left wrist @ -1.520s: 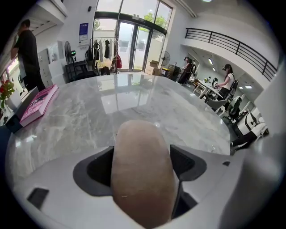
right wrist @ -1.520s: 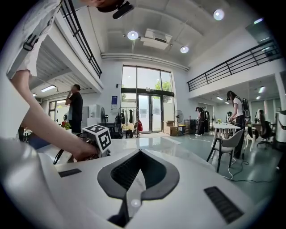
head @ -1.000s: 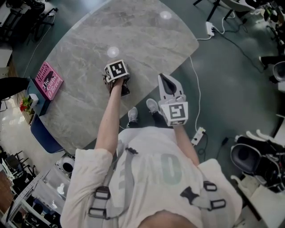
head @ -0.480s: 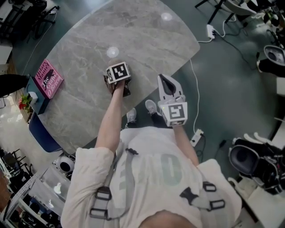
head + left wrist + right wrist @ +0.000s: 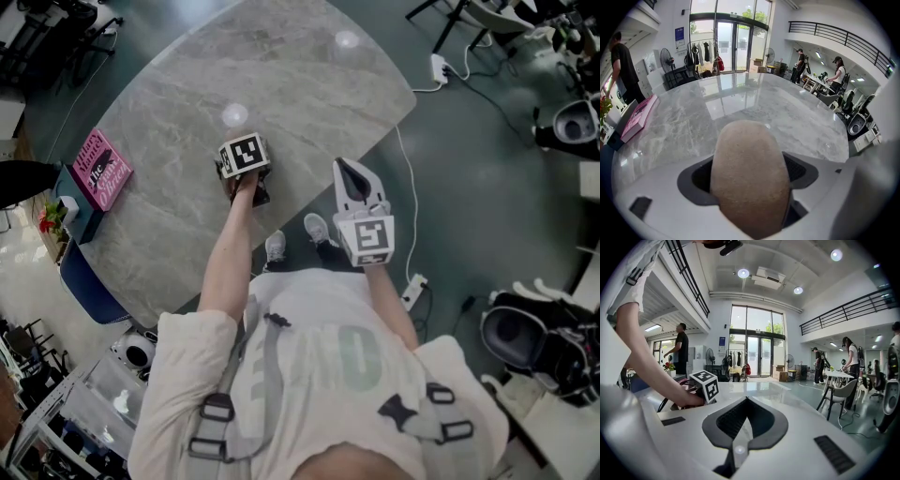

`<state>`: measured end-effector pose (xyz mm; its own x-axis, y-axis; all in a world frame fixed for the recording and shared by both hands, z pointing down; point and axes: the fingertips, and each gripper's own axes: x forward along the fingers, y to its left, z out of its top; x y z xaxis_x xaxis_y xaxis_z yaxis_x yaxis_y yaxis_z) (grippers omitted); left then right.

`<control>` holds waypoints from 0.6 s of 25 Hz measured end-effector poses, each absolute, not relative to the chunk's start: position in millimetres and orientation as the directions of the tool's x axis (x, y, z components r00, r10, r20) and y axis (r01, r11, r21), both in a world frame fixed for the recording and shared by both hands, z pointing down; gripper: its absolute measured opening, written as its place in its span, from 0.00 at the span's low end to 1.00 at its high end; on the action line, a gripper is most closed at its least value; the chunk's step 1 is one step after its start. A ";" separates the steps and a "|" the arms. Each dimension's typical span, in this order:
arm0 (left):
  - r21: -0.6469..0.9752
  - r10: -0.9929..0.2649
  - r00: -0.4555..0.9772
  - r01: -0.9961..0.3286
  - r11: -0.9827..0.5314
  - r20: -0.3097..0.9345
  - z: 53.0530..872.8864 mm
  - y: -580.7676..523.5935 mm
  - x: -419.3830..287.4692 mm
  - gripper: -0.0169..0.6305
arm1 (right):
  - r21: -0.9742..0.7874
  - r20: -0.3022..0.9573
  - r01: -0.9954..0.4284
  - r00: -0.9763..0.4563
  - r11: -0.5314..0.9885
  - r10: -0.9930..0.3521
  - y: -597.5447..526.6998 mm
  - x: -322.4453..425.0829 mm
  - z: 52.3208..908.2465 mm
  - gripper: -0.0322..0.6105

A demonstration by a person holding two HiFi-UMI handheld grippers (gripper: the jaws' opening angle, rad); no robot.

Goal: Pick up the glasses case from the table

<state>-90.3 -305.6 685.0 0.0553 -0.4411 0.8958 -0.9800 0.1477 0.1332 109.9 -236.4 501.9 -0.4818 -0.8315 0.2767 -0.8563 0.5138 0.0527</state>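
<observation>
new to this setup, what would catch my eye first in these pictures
A rounded tan glasses case fills the left gripper view, clamped in the left gripper over the grey marble table. A pink book lies at the table's left edge; the right gripper hangs shut and empty.

Glasses case (image 5: 746, 187): tan-brown, speckled grain. Worktop (image 5: 309, 84): grey marble, pale veining. Book (image 5: 103, 169): pink, dark lettering. Left hand-held gripper (image 5: 749, 164), right hand-held gripper (image 5: 743, 420): white shells, black pads, black-white marker squares.
</observation>
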 end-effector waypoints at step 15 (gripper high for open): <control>0.145 -0.444 0.075 -0.981 0.125 0.893 670.8 -307.8 -96.0 0.64 | 0.084 0.258 -0.843 -0.496 0.531 -0.829 -233.6 107.7 489.9 0.05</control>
<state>-96.0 -307.8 670.8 0.0755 -0.4442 0.8927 -0.9815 0.1249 0.1452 107.7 -233.6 489.9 -0.4964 -0.8289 0.2580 -0.8432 0.5311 0.0837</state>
